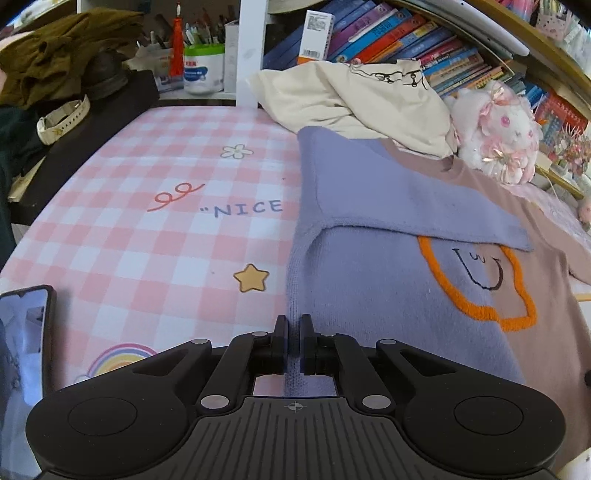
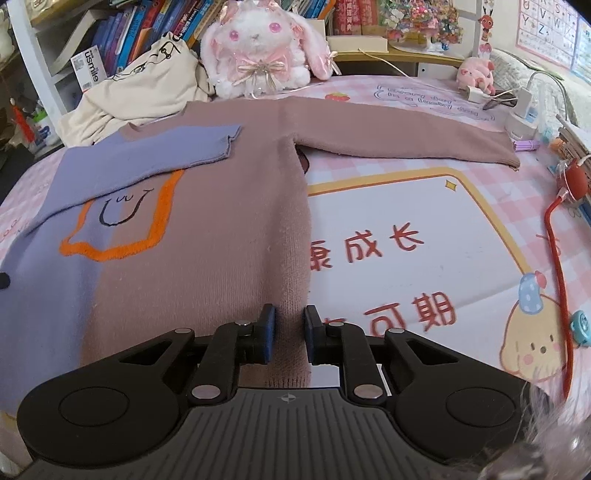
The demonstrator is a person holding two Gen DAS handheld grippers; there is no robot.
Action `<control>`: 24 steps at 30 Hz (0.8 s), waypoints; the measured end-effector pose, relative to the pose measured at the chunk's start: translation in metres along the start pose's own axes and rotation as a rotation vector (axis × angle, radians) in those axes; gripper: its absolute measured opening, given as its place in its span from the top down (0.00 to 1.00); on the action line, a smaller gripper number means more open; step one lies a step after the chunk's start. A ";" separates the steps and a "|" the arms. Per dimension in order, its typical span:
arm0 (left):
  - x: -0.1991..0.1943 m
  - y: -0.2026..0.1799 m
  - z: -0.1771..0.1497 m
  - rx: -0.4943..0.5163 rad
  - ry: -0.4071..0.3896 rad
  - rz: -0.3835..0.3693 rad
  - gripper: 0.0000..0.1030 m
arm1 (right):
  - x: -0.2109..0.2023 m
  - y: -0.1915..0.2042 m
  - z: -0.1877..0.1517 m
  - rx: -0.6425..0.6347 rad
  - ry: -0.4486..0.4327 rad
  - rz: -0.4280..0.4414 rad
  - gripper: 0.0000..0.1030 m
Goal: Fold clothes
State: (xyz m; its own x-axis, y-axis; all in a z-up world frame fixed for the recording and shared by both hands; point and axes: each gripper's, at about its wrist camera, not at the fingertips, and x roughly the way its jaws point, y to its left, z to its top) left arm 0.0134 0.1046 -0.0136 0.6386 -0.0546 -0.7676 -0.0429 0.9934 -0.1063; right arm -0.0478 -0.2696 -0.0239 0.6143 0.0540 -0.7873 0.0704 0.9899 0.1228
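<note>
One sweater (image 2: pixel 207 229) lies flat on the bench (image 2: pixel 388 229), front up, filling the left half and centre of the right wrist view. It is two-coloured: one lavender half toward the left of that frame, one dusty-pink half toward the centre. One orange outlined patch (image 2: pixel 118 229) with a drawn smiling face sits on its chest. Of its two sleeves, the lavender sleeve (image 2: pixel 155 155) is folded across the chest, its cuff near the middle of the garment, while the pink sleeve (image 2: pixel 406 136) stretches straight out toward the upper right of the frame.

The left gripper (image 1: pixel 294 343), at the lower centre of the left wrist view, is pinched onto the lavender side edge of the sweater (image 1: pixel 369 295), its two fingers almost meeting with a thin fold of knit between them. The right gripper (image 2: pixel 289 338), at the lower centre of its own view, stands narrowly apart with the pink side edge of the sweater bunched between its two pads, which press on the fabric.

The bench carries a pink checked cloth (image 1: pixel 147 206) printed with one yellow star, one flower and the word "NICE". One cream garment (image 2: pixel 140 92) lies crumpled beyond the sweater at the upper left. One white-and-pink plush rabbit (image 2: pixel 258 48) sits behind it at the top centre, before a row of books (image 1: pixel 399 33). One phone (image 1: pixel 22 369) lies at the lower left of the left wrist view, and one watch (image 1: pixel 62 120) at its upper left.
</note>
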 end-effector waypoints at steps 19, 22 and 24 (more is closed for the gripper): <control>-0.056 -0.062 0.023 0.246 -0.309 -0.137 0.21 | -0.043 0.005 -0.008 0.158 -0.143 -0.073 0.57; -0.047 -0.086 0.026 0.288 -0.267 -0.198 0.20 | -0.057 0.002 -0.015 0.176 -0.170 -0.104 0.54; -0.040 -0.100 0.023 0.318 -0.235 -0.220 0.20 | -0.065 -0.001 -0.021 0.185 -0.179 -0.133 0.53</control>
State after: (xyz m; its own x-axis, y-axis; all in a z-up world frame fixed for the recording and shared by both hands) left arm 0.0097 0.0099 0.0427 0.7647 -0.2798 -0.5804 0.3281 0.9444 -0.0230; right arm -0.1043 -0.2715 0.0144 0.7180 -0.1147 -0.6865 0.2913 0.9453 0.1468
